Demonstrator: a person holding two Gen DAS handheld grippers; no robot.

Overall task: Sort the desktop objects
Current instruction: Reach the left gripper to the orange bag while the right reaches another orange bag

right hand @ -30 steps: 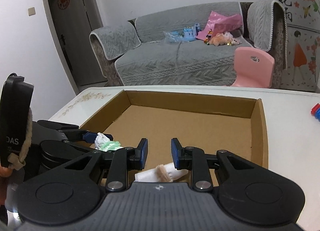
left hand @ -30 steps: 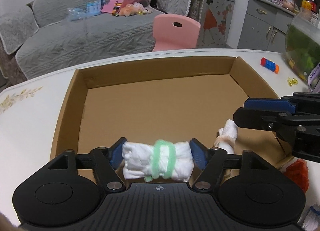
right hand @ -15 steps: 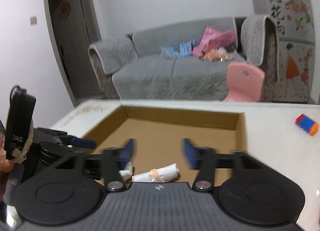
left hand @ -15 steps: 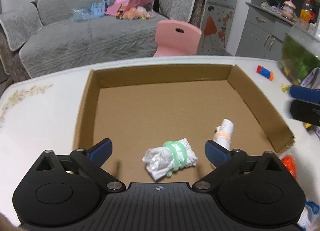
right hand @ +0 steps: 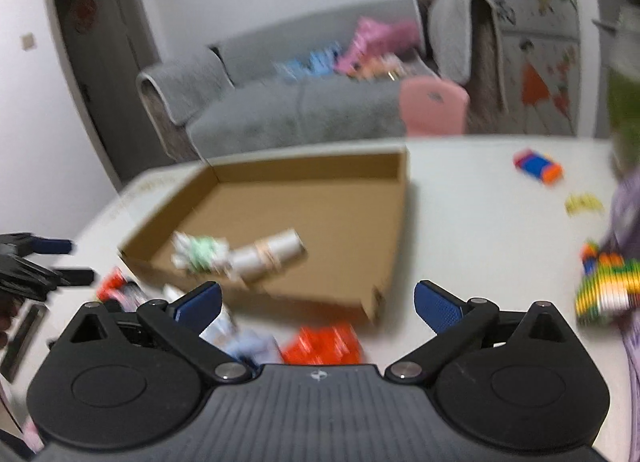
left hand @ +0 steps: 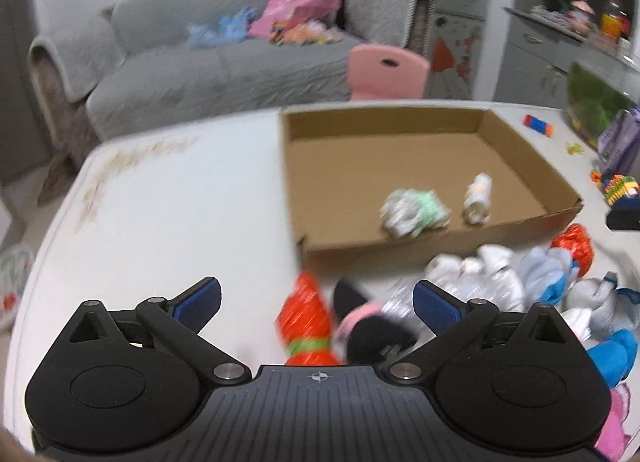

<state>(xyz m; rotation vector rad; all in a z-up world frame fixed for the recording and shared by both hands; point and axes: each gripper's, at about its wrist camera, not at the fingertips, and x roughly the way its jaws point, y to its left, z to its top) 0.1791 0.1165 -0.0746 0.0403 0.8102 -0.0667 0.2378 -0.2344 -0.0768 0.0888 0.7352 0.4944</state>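
Left wrist: both tongs agape, empty.
Red bundle just ahead betw. left pads (long axis fore-aft); right tongs farther.

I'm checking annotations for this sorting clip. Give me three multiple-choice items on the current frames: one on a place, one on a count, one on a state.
1. Where does the white bundle with the green band lie?
A. on the sofa
B. inside the cardboard tray
C. between the left gripper's fingers

2. How many bundles lie in the tray?
A. two
B. four
C. none

3. How do the right gripper fingers stand?
A. shut on a bundle
B. wide apart, holding nothing
C. shut, empty

Answers: 1 B, it rests on the tray floor near the front wall. 2 A, the green-banded one and a white roll. 3 B, both blue pads stand far apart with nothing gripped.
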